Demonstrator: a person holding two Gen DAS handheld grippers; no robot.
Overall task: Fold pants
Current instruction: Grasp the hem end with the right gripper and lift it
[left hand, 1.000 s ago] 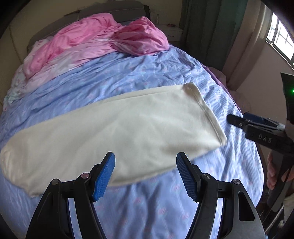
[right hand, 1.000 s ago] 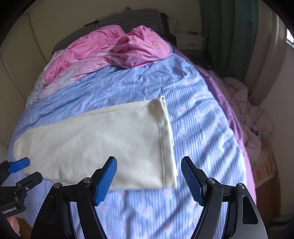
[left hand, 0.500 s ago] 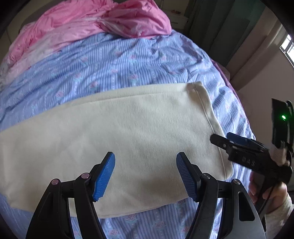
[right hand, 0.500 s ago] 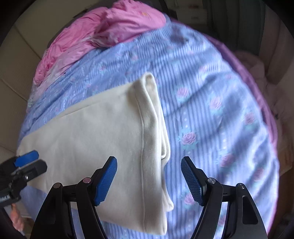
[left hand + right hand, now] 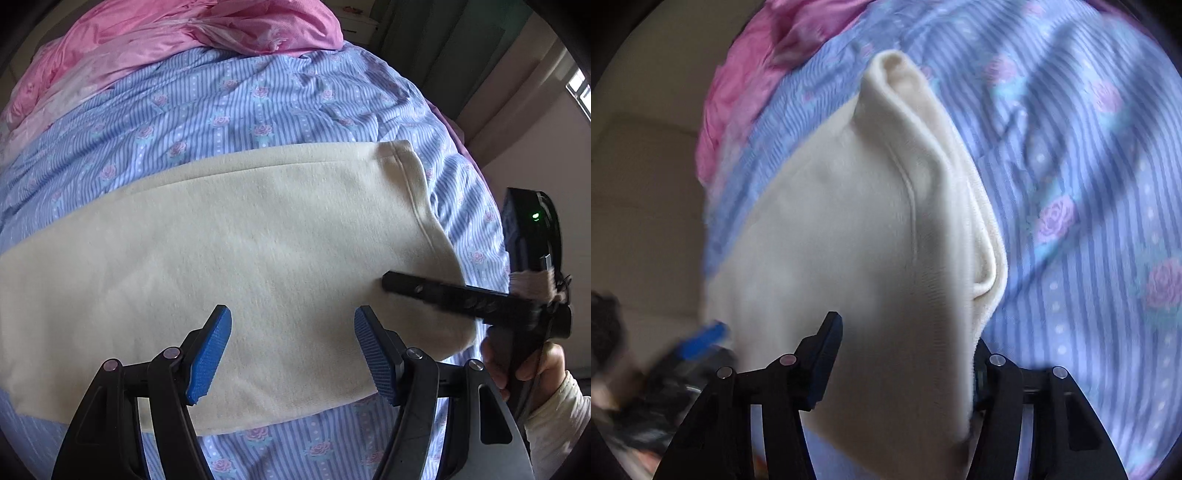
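Right wrist view: the soft, limp cream pants (image 5: 849, 229) are seen flat on the bed (image 5: 1089, 184), their hem at 1 o'clock straddled by the closing, still parted right gripper (image 5: 905, 365).

Cream pants (image 5: 229, 236), plain all over, no print, just a stitched hem line. Blue-and-white striped bedsheet (image 5: 236, 99) underneath, dotted with little purple-pink roses on teal leaves. Bright pink satin-looking duvet (image 5: 192, 29) bunched beyond it, paler pink in patches. Black left gripper (image 5: 291, 350) with blue textured pads (image 5: 210, 354). Black right gripper (image 5: 905, 369) too, tiny green light glowing on it. Dark green curtain (image 5: 454, 48), beige wall (image 5: 639, 177).
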